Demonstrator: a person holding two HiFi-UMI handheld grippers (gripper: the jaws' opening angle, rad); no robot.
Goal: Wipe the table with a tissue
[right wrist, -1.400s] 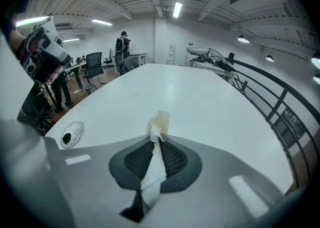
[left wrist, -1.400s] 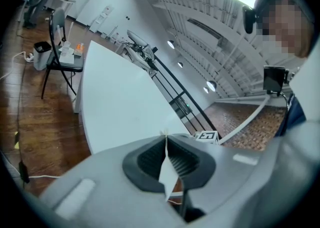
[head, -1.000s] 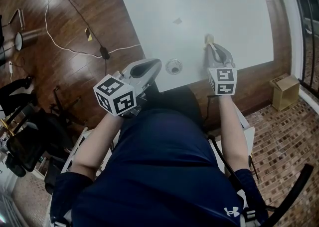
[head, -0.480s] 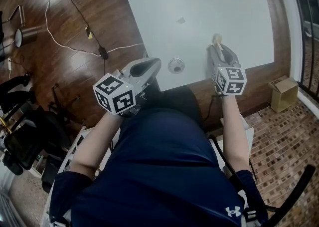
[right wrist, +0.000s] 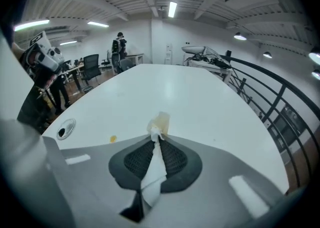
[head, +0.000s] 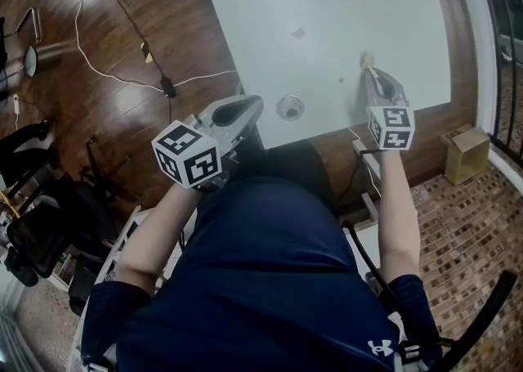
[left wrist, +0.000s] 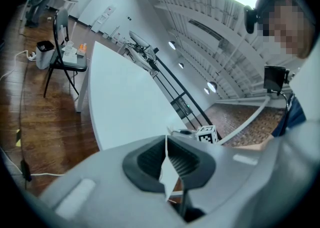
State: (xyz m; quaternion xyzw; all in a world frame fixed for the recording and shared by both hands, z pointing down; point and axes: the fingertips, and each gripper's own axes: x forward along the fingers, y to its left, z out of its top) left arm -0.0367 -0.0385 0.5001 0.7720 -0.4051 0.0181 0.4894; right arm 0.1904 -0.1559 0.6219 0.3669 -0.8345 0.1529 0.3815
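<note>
Head view, surface: white surface, with wood floor on its left and a cable lying across that floor.
Head view, right gripper: right gripper is over the near right part of the surface, with its jaws pointing away from the person.
Head view, tissue: tissue sticks out past the jaw tips; its end is yellowish and sits on the surface.
Head view, marks: a small yellow spot lies near the tissue on its left, a grey fleck lies farther out, and a round grommet sits by the near edge between the two grippers.
Head view, left gripper: left gripper is at the near left corner, its tips by the edge of the surface.
Head view, other: a cardboard box stands on the brick floor to the right.
Left gripper view, jaws: together, clamped on a thin white sliver that stands edge-on between the dark pads.
Left gripper view, background: the surface runs away from the jaws, and a chair stands beside its far end.
Right gripper view, jaws: clamped on the tissue. A white strip runs between the pads, and the crumpled, stained end pokes past the tips and touches the surface.
Right gripper view, marks: the yellow spot is left of the tissue end and apart from it; the grommet is farther left.
</note>
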